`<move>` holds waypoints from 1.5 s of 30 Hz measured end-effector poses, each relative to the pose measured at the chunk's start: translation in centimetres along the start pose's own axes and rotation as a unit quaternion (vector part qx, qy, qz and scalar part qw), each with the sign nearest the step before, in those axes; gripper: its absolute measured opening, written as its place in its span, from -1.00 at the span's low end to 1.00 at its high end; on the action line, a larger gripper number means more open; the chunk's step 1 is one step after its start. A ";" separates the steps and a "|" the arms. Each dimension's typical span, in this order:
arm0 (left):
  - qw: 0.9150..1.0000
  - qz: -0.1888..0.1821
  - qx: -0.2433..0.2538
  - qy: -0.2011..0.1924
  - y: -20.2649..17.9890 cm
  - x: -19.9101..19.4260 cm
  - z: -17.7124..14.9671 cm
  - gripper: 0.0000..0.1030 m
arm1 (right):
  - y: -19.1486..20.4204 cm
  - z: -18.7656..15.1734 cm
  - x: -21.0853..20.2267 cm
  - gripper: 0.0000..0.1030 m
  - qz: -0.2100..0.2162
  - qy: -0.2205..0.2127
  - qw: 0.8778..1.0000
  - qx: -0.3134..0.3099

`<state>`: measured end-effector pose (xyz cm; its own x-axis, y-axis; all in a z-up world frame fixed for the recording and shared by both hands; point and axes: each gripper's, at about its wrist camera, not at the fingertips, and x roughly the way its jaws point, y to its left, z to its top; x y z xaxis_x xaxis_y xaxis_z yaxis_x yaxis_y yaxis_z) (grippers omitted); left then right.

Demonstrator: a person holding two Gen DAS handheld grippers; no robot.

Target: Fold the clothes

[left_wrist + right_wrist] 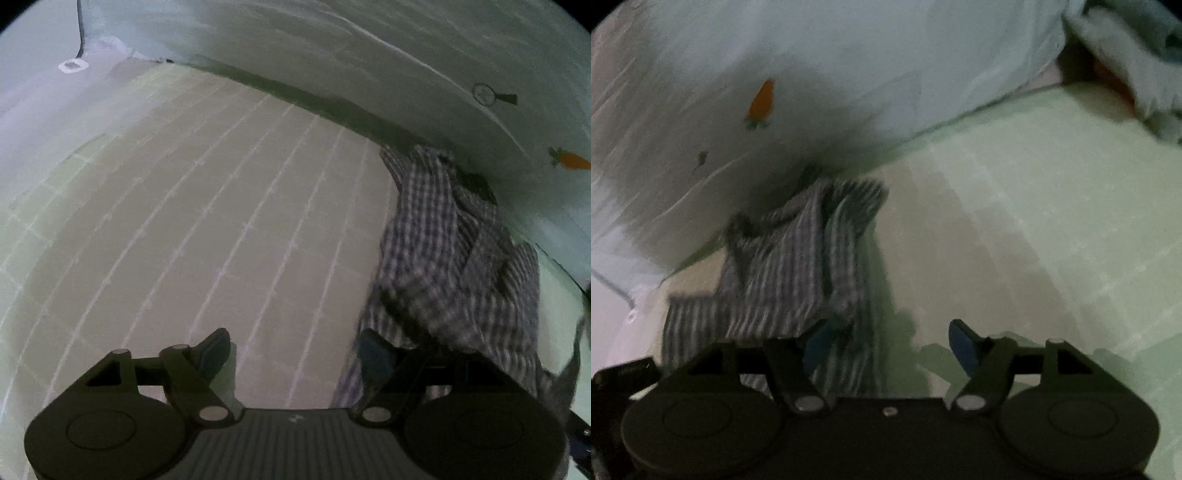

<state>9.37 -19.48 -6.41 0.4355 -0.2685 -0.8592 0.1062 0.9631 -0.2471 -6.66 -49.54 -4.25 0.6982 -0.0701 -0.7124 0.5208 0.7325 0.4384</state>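
A crumpled blue-and-white checked garment (443, 240) lies on the grid-patterned sheet (221, 221), bunched against a pale quilt. In the left wrist view it is on the right. My left gripper (293, 352) is open, with bare sheet between its fingers, and its right finger (373, 354) is at the cloth's lower edge. In the right wrist view the garment (798, 258) is at centre left. My right gripper (890, 343) is open, its left finger (820, 339) is over the cloth, and its right finger is over bare sheet (1034, 221). Neither gripper's pads press on the cloth.
A pale quilt with a carrot print (569, 160) (762, 99) rises along the far side, right behind the garment. A fluffy teal and white bundle (1126, 55) lies at the far right. A dark cable (79, 33) hangs at the far left.
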 end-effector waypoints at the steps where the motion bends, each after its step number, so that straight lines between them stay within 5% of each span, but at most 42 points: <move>1: 1.000 -0.001 0.001 0.003 -0.1 -0.2 -0.5 0.58 | 0.0 -0.2 0.2 0.30 0.014 0.006 1.000 0.009; 5: 1.000 -0.001 0.021 0.019 -1.0 -0.3 -2.2 0.58 | 0.2 0.4 1.2 0.11 0.065 0.024 0.997 0.028; 9: 0.999 -0.004 0.038 0.017 -1.7 -0.1 -2.3 0.58 | 0.7 1.7 1.4 0.11 0.062 0.004 0.998 0.019; 15: 0.998 -0.006 0.060 0.011 -2.9 0.5 -1.2 0.58 | -0.8 3.1 1.6 0.14 0.009 -0.031 0.999 0.015; 21: 0.997 -0.005 0.070 0.021 -3.5 1.1 -1.5 0.59 | -0.1 2.7 2.9 0.15 -0.018 0.008 0.998 -0.055; 32: 0.996 -0.017 0.088 0.019 -4.2 1.4 -0.7 0.61 | 0.0 2.3 2.9 0.11 0.077 0.025 0.996 -0.032; 34: 0.995 -0.026 0.100 0.015 -4.9 1.8 0.0 0.61 | 0.0 2.9 3.9 -0.10 0.100 0.035 0.994 -0.020; 36: 0.993 -0.038 0.110 0.013 -5.6 2.3 0.9 0.60 | -0.1 3.5 4.8 -0.78 0.125 0.044 0.991 -0.008; 38: 0.992 -0.053 0.117 0.007 -6.2 2.9 1.5 0.48 | -0.1 4.0 5.2 -0.94 0.140 0.043 0.989 -0.007; 40: 0.991 -0.063 0.120 -0.001 -6.6 3.2 1.9 -0.50 | 0.3 4.5 5.3 -0.96 0.136 0.031 0.990 -0.022; 41: 0.991 -0.063 0.119 -0.003 -6.8 3.4 2.1 -0.83 | 0.3 4.8 5.0 -0.96 0.139 0.019 0.990 -0.023; 45: 0.994 -0.066 0.075 -0.045 -6.0 2.5 3.0 -0.94 | -0.1 5.9 3.5 -0.97 0.129 -0.025 0.991 -0.021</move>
<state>12.47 -25.89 -5.72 0.4865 -0.3960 -0.7788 0.2972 0.9132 -0.2787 -1.32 -53.83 -3.55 0.8296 0.0906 -0.5510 0.3015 0.7578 0.5786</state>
